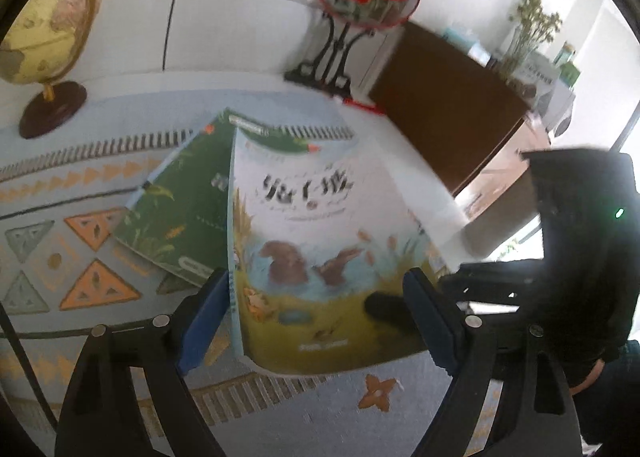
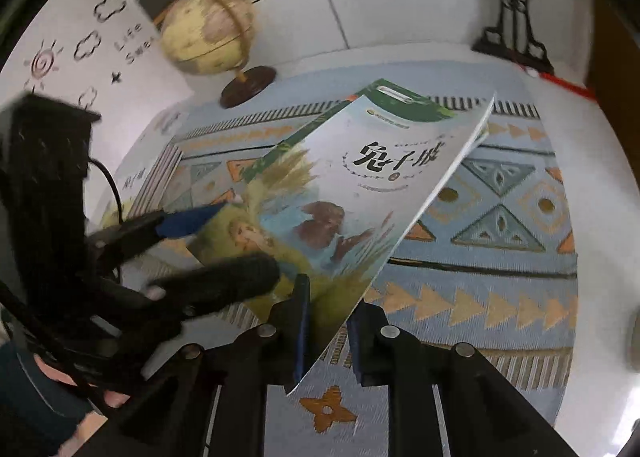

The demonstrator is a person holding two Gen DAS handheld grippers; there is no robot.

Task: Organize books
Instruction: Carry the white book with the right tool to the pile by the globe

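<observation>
Above the patterned rug (image 2: 500, 269), a thin rabbit picture book (image 2: 340, 193) hangs tilted between two hand-held tools. The right gripper (image 2: 326, 333) pinches the book's lower corner: its jaws stand nearly closed, the blue pads on either face of the cover and pages, though a slight gap shows on one side. The left gripper (image 1: 316, 309) stands well open about the book's lower edge; one blue pad lies beside the spine, the other near the far side of the cover, and neither visibly presses. In the right wrist view one left finger rests over the cover's lower left.

A second, green book (image 1: 176, 217) lies flat on the rug beneath and behind the raised one. More copies (image 2: 156, 177) are stacked at the rug's left edge, near the globe (image 2: 208, 33).

The step in hand is judged to be a handover or re-grip. To do it well, the corner pinch should not loosen until the left gripper has closed firmly across the spine, since a thin book held by one corner sags and can slip. Level the book before carrying it to the stack.
</observation>
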